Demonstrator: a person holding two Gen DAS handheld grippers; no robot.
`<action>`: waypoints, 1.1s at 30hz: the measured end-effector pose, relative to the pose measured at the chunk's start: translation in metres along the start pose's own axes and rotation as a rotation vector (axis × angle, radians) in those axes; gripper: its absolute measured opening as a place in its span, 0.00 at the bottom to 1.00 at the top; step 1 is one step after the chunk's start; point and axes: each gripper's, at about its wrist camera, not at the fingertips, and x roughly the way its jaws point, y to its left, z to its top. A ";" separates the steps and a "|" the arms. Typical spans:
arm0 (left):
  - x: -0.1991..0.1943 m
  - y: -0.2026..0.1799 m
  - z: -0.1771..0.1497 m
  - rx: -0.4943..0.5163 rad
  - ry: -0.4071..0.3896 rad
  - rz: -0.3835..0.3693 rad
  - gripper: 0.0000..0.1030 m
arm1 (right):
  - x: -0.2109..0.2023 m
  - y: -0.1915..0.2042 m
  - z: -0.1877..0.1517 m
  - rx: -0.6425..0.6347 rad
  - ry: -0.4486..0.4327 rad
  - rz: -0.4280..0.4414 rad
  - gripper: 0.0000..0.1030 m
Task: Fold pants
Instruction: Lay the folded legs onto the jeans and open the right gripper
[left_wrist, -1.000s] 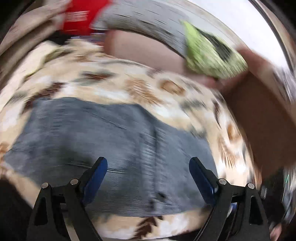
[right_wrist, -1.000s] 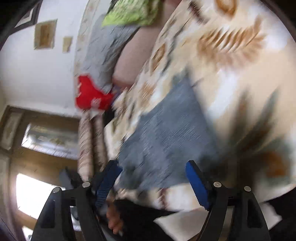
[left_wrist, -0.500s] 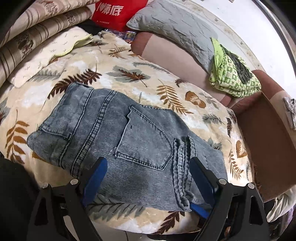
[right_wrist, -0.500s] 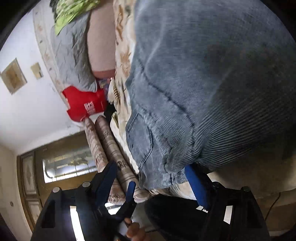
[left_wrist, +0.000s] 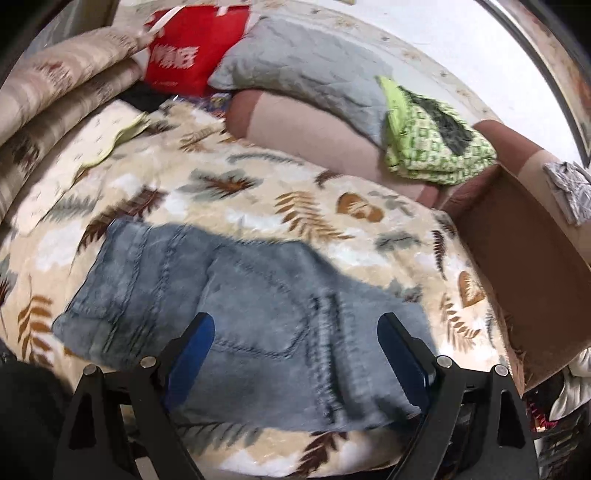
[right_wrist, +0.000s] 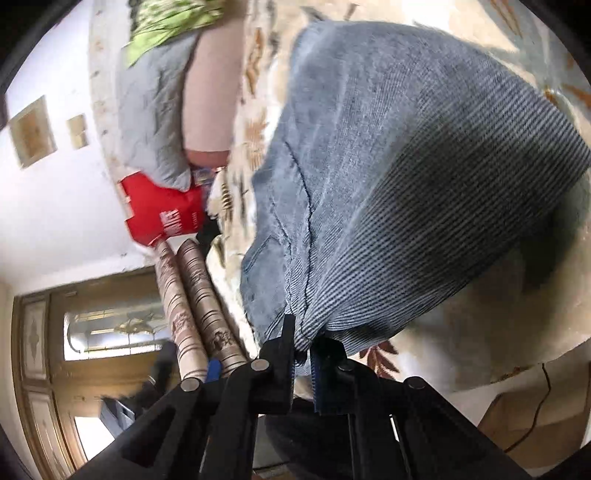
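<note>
A corner of the folded jeans (right_wrist: 388, 177) is pinched by the right gripper (right_wrist: 303, 354); the left gripper (left_wrist: 295, 354) is held above them, jaws spread.

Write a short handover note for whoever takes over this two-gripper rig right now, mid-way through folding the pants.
Left gripper: jaws open, holding nothing, hovering above the jeans.
Right gripper: jaws shut on an edge of the jeans, that edge raised off the leaf-print blanket.
Position: jeans lie in a compact, already folded stack on the blanket, back pocket facing up.
Done: the pants look folded down to a short bundle.
Left: probably carry the pinched edge across for one more fold, lay it flat, release, smooth with the left.
</note>
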 end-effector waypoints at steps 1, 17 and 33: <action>0.002 -0.010 0.002 0.010 0.002 -0.016 0.87 | 0.006 -0.009 0.001 0.005 0.016 -0.012 0.07; 0.088 -0.076 -0.047 0.268 0.190 0.056 0.87 | -0.094 -0.018 0.007 -0.117 -0.009 0.001 0.60; 0.121 -0.069 -0.080 0.405 0.290 0.113 0.90 | 0.010 0.036 0.181 -0.202 0.028 -0.114 0.50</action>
